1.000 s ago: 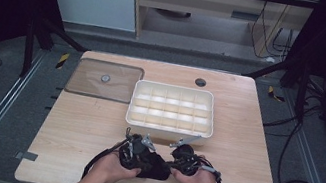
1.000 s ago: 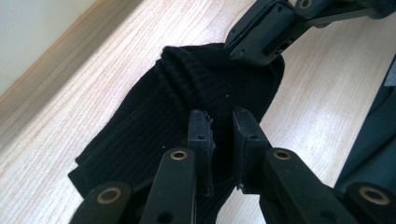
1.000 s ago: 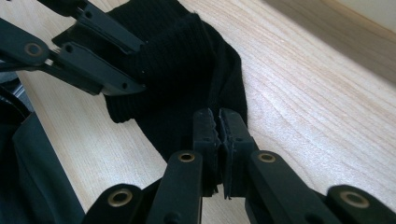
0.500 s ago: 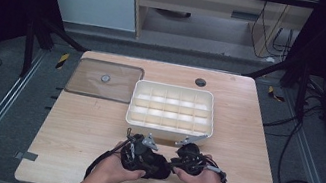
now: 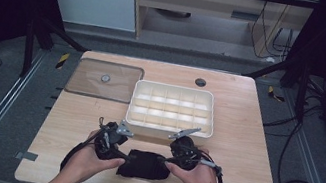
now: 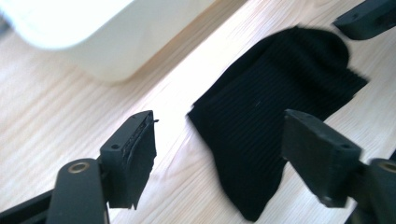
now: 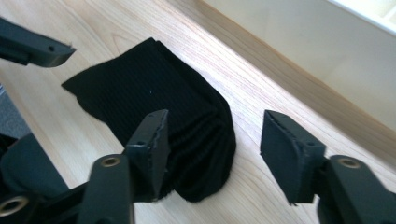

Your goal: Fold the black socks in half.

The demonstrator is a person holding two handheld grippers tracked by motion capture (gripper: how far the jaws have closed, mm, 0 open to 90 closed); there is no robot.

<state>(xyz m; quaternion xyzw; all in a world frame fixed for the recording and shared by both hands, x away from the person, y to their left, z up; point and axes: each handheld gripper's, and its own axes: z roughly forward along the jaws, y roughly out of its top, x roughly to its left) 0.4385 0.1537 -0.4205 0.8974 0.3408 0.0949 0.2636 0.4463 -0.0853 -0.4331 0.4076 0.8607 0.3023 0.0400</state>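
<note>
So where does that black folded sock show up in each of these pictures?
High view: black sock near the table's front edge, between both hands.
Left gripper view: upper right of centre, flat on wood.
Right gripper view: left of centre.
Shared landmark: white compartment box just behind it.

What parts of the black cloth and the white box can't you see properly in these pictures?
- Black cloth: in the high view both hands cover its ends; whether it is a sock or one folded piece is unclear.
- White box: in the left gripper view it is blurred, overexposed and cut by the top edge.
- Box compartments: too small in the high view to tell whether anything lies inside.
</note>
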